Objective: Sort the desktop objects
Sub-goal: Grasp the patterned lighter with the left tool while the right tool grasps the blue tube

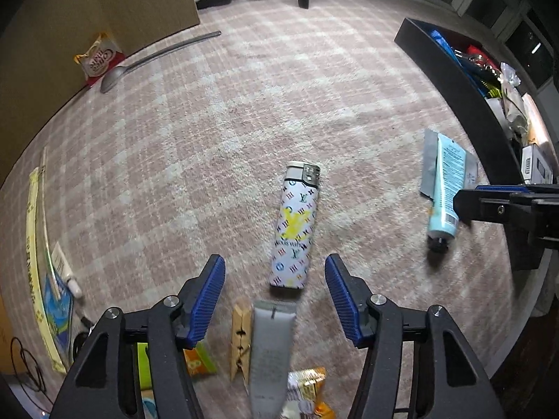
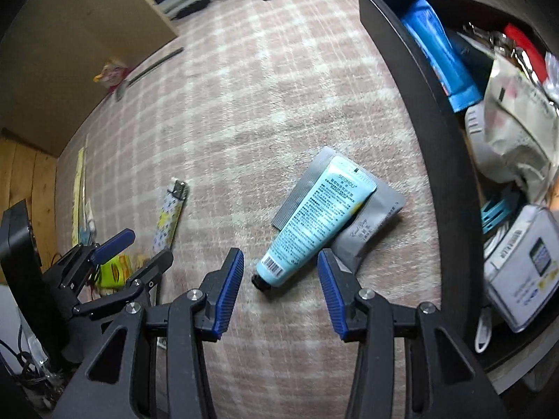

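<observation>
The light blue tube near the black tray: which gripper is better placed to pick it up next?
Right. The right gripper is open, with the tube cap between its fingers. The left gripper faces the lighter.

Your left gripper point(image 1: 275, 300) is wide open w/ nothing btwn the pads, the patterned lighter point(image 1: 295, 223) lying just ahead on the checked cloth point(image 1: 244, 104). Grey tube point(image 1: 270, 352) & wooden clothespin point(image 1: 240, 342) sit below it; blue tube point(image 1: 445, 188) off right.
</observation>
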`<state>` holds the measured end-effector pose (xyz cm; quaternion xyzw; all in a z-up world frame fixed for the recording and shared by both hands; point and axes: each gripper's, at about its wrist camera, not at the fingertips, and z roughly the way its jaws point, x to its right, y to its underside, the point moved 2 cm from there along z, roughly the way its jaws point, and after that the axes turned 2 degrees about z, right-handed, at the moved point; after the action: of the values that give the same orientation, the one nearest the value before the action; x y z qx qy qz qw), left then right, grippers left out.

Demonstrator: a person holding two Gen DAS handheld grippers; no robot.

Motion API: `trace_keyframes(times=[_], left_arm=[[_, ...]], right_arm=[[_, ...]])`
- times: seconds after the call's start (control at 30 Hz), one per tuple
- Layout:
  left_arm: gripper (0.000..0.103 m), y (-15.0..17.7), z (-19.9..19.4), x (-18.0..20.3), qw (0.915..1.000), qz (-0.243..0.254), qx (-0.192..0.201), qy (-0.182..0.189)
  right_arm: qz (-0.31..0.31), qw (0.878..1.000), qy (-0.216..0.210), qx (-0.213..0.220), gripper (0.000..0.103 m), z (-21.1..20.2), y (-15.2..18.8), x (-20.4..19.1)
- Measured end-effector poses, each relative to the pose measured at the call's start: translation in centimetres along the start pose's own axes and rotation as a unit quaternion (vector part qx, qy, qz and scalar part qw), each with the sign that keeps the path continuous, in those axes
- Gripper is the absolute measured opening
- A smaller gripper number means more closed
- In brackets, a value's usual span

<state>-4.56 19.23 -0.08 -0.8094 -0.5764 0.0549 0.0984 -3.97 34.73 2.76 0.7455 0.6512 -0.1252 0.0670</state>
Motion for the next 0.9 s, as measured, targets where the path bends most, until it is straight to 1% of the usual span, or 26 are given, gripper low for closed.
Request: trace_keyframes(times=[0.2,0.27,0.33,0.47,0.57,0.63,0.67,0.7,0.73,0.77,0.9], left_arm=[[0.05,-0.7,0.8,0.0,0.9999,0.011,-0.005,0.002],[0.05,-1.0,0.9,0.0,0.9999,0.012,-0.007,0.004],[0.05,-1.2,1.0,0.1,0.9996,0.024,-0.008,0.009],[0.049,-2.3,1.3,0.4,0.9995,0.032,-0.006,0.005],[0.044,-3.0,1.3,0.6,0.9994,0.034,-0.005,-0.002],[0.038,-3.4,1.3,0.5,0.9994,0.033,-0.003,-0.007],[0.037,-3.5,1.3,0.5,0.9995,0.031,-0.001,-0.008],[0.03,-3.7,1.3,0.4,0.9995,0.03,0.002,-0.01],[0.024,-3.9,1.3,0.3,0.9995,0.029,0.003,-0.013],[0.022,-4.0,1.3,0.2,0.9996,0.025,0.004,-0.014],[0.022,-4.4,1.3,-0.5,1.0,0.004,0.006,0.002]], right_arm=[[0.023,1.0,0.002,-0.009,0.044,1.1,-0.2,0.2],[0.027,1.0,0.007,-0.014,0.043,1.4,-0.4,0.1],[0.029,0.999,0.016,-0.02,0.043,1.9,-0.5,0.0],[0.028,0.999,0.03,-0.027,0.043,2.8,-0.7,-0.2],[0.016,0.999,0.042,-0.021,0.041,3.2,-1.0,-1.3],[0.001,0.999,0.051,-0.02,0.039,3.4,-1.2,-2.3],[-0.01,0.998,0.058,-0.018,0.037,3.5,-1.2,-2.7],[-0.02,0.998,0.063,-0.016,0.036,3.6,-1.1,-3.1],[-0.032,0.997,0.068,-0.014,0.033,3.7,-1.0,-3.4],[-0.042,0.996,0.071,-0.012,0.03,3.7,-1.0,-3.7],[-0.066,0.996,0.061,-0.014,0.03,3.7,-0.7,-4.0]])
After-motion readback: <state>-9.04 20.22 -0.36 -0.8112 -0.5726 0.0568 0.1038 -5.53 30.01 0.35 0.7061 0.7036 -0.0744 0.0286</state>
